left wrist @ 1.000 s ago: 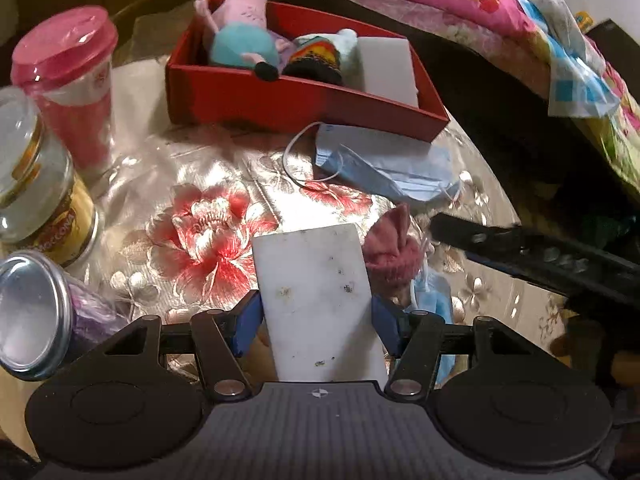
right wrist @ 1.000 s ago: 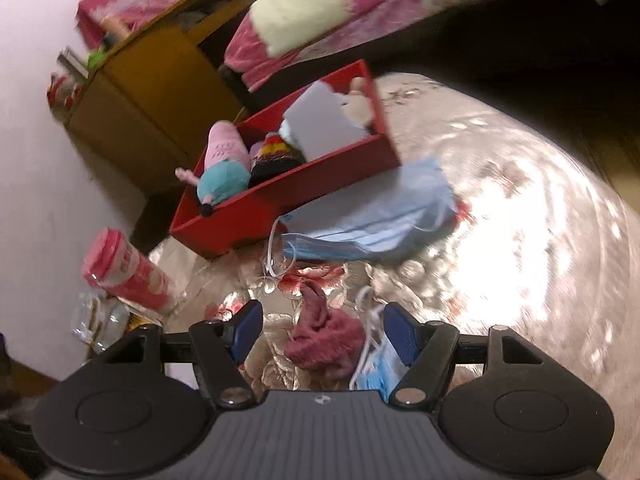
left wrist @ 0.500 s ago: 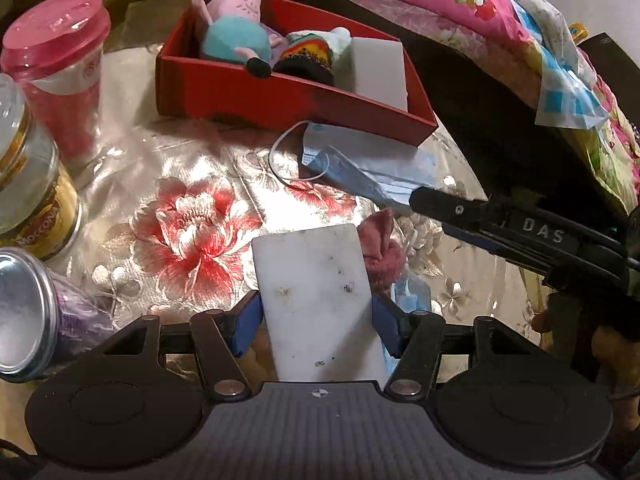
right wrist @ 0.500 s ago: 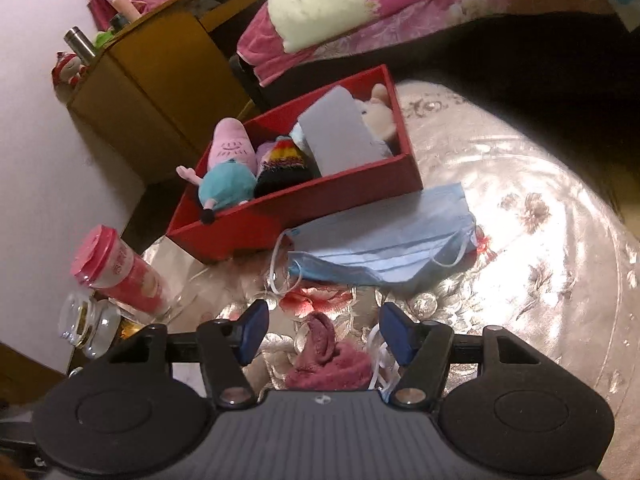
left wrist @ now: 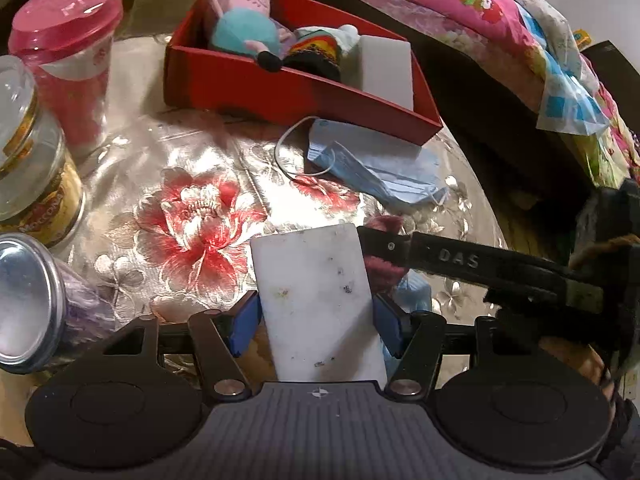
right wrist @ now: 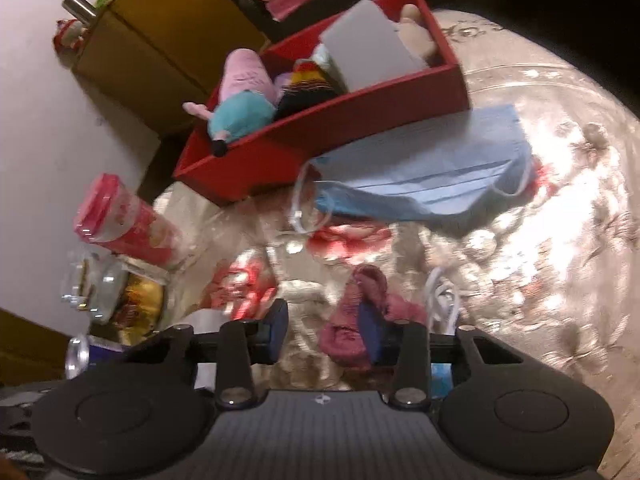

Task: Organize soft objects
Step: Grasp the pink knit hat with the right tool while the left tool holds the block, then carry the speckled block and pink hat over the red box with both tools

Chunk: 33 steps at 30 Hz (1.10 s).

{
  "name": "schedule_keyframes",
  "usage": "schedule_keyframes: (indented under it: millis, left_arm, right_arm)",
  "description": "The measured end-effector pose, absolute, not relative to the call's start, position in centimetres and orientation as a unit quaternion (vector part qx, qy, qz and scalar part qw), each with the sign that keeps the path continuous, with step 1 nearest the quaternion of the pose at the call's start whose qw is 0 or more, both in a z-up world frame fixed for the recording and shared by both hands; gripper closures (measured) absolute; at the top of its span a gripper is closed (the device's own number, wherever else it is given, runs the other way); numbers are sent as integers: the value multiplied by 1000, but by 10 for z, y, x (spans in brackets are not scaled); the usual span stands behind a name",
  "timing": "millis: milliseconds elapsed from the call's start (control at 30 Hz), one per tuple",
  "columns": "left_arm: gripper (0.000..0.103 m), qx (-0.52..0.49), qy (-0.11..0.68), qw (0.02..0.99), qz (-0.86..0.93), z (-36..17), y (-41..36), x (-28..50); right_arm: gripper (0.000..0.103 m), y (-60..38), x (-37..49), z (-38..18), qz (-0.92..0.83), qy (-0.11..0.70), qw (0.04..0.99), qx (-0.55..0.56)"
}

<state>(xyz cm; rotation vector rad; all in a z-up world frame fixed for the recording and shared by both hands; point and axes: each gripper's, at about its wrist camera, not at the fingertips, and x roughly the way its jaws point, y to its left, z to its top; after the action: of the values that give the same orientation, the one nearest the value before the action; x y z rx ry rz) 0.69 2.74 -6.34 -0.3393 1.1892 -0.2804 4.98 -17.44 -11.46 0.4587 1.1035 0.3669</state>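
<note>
My left gripper (left wrist: 316, 320) is shut on a stained white sponge (left wrist: 316, 292), held just above the flowered tablecloth. My right gripper (right wrist: 324, 330) is low over a maroon knitted piece (right wrist: 368, 296), jaws closing. The piece lies against the right pad, and a gap shows at the left pad. In the left wrist view that gripper's black finger (left wrist: 440, 256) reaches in from the right over the maroon piece (left wrist: 384, 272). A blue face mask (left wrist: 380, 164) (right wrist: 420, 176) lies before the red box (left wrist: 280, 92) (right wrist: 320, 136), which holds a plush toy (left wrist: 240, 28), a striped knit item and another white sponge (left wrist: 386, 64).
A pink-lidded cup (left wrist: 64, 40), a glass jar (left wrist: 28, 168) and a metal can (left wrist: 28, 300) on its side crowd the left. A second blue mask (left wrist: 412, 292) lies under the maroon piece. The round table's edge curves at right, with a bed (left wrist: 460, 0) behind.
My right gripper has come lower and nearer to the maroon piece, and its jaws have narrowed. Its finger has slid left up to the sponge. The left gripper keeps its hold.
</note>
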Motion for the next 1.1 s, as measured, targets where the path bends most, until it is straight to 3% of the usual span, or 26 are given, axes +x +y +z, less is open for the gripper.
schedule_keyframes:
  millis: [267,533,867,1100]
  left_arm:
    - [42,-154,561,803,-132,-66,26,8]
    - [42,-141,560,806,-129,-68,24,7]
    - [43,-140,527,830,-119,-55,26,12]
    - [43,-136,485,855,-119,-31,19,23]
  right_arm:
    - [93,-168,50,-115,125,515,843,90]
    - [95,-164,50,-119,113,516,849,36]
    - [99,-191,43,-84,158,464,854,175]
    - [99,-195,44,-56,171,410,871,208]
